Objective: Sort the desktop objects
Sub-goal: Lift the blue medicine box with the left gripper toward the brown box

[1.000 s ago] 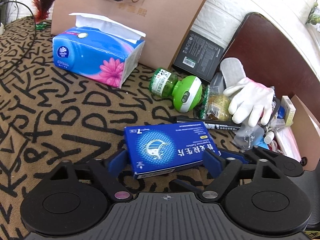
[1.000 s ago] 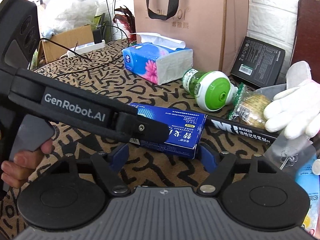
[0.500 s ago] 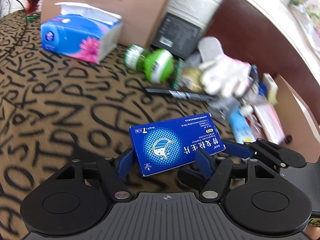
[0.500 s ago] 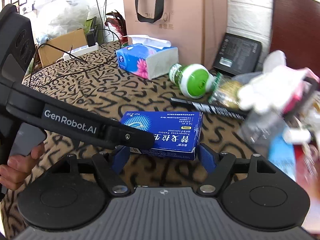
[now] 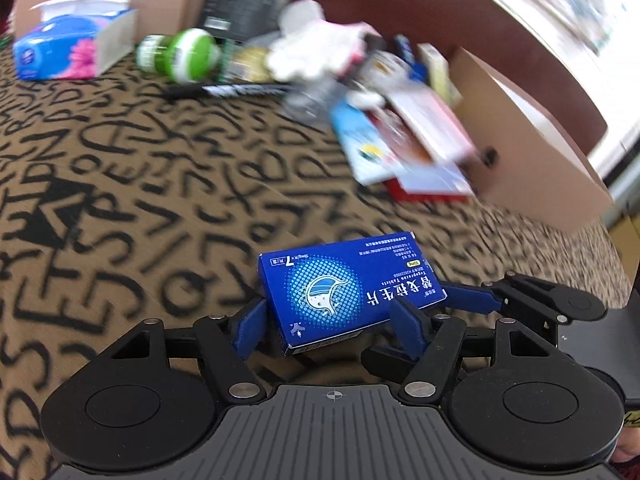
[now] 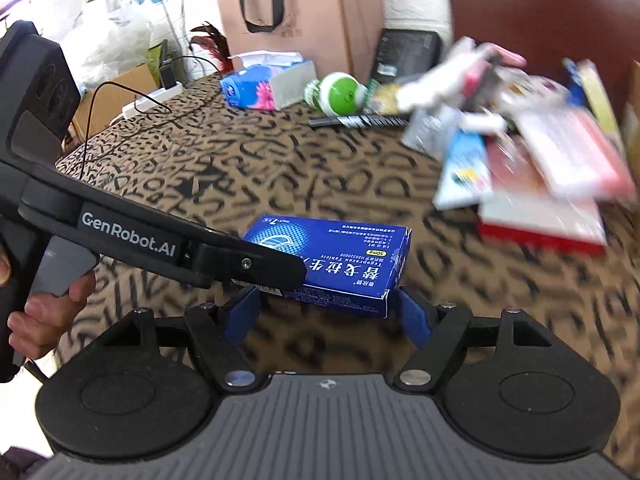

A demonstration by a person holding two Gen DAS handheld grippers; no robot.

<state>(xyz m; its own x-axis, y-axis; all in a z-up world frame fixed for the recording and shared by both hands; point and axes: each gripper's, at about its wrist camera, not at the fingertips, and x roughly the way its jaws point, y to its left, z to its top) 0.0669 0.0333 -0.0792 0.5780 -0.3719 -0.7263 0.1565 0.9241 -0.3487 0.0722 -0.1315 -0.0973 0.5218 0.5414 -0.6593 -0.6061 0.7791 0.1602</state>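
A blue medicine box (image 5: pixel 344 292) with white Chinese print is held off the letter-patterned cloth by both grippers. My left gripper (image 5: pixel 328 326) is shut on its short ends. My right gripper (image 6: pixel 328 310) is shut on it too, from the other side; the box also shows in the right wrist view (image 6: pixel 340 260). In the left wrist view the right gripper's finger (image 5: pixel 468 294) reaches the box from the right. In the right wrist view the left gripper's black arm (image 6: pixel 168 240) crosses the box's left part.
A blurred pile of packets and boxes (image 5: pixel 404 140) lies by a tipped cardboard box (image 5: pixel 532 160) on the right. At the back lie a tissue pack (image 5: pixel 68 48), a green bottle (image 5: pixel 180 54), a black marker (image 5: pixel 236 90), a white glove (image 5: pixel 320 52) and a paper bag (image 6: pixel 304 12).
Both grippers have carried the blue box together toward the near side and to the right, away from the green bottle and marker. Their hold has not changed.
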